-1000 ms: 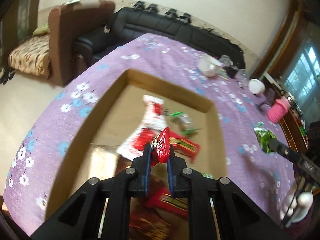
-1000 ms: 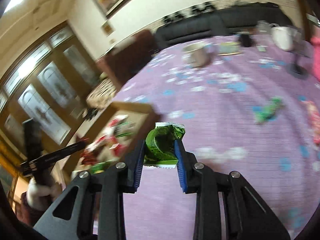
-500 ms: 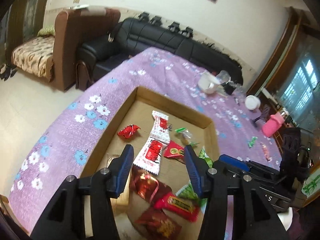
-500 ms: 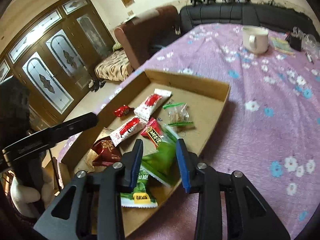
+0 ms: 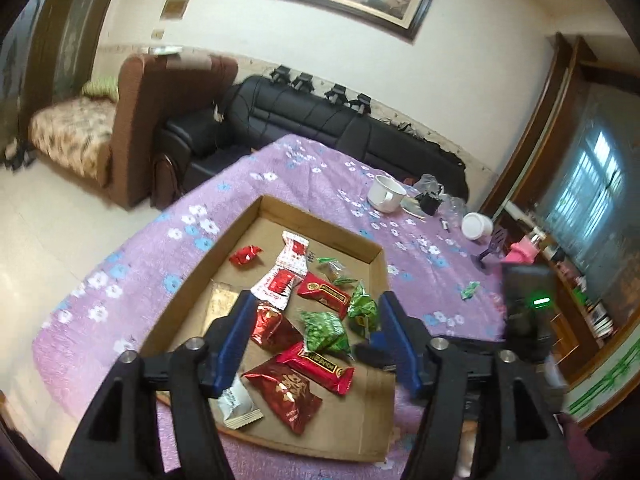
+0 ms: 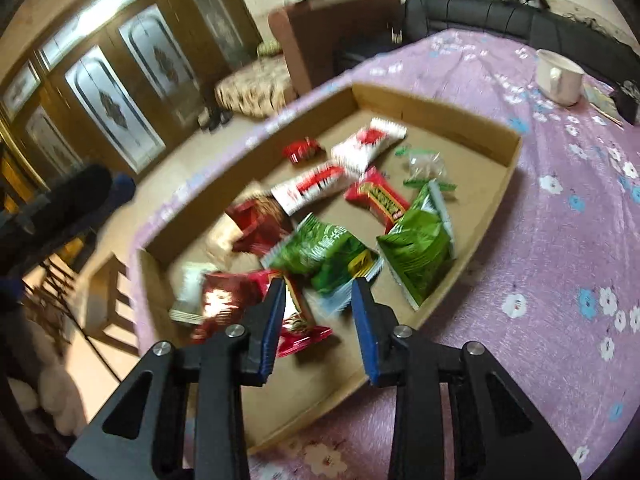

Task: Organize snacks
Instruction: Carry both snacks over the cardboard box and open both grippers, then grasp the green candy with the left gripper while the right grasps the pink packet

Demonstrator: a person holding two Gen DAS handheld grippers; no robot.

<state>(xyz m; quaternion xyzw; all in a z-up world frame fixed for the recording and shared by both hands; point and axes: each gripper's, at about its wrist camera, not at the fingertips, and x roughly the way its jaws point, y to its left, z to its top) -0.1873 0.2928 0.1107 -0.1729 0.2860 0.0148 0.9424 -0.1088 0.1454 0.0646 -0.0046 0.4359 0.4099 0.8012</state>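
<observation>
Left wrist view: the left claw (image 5: 314,336) hangs above the cardboard tray (image 5: 320,216), its blue pads wide apart and opening further, with nothing between them. A second ago these pads pinched a small red candy (image 5: 245,255); that candy now lies loose on the tray floor at about 11 o'clock from the claw, beside the white-and-red wafer packs (image 5: 294,252). Two green packets (image 5: 326,330) sit at the tray's 3 o'clock side, red packets (image 5: 284,394) nearer the camera. One small green candy (image 5: 469,290) is still out on the purple flowered table (image 5: 420,248), at 2 o'clock, well apart from the tray. A white mug (image 5: 385,194) stands farther back.

Right wrist view: the right claw (image 6: 318,316) hovers over the tray's near corner, pads apart and gripping nothing. The green packet (image 6: 418,246) it carried a second ago now rests inside the tray (image 6: 440,110) against the right wall, at 1 o'clock from the claw, next to a second green packet (image 6: 320,254).

Both drops look complete, so I judge the sorting nearly done; the stray green candy on the table seems the likely next pickup.
</observation>
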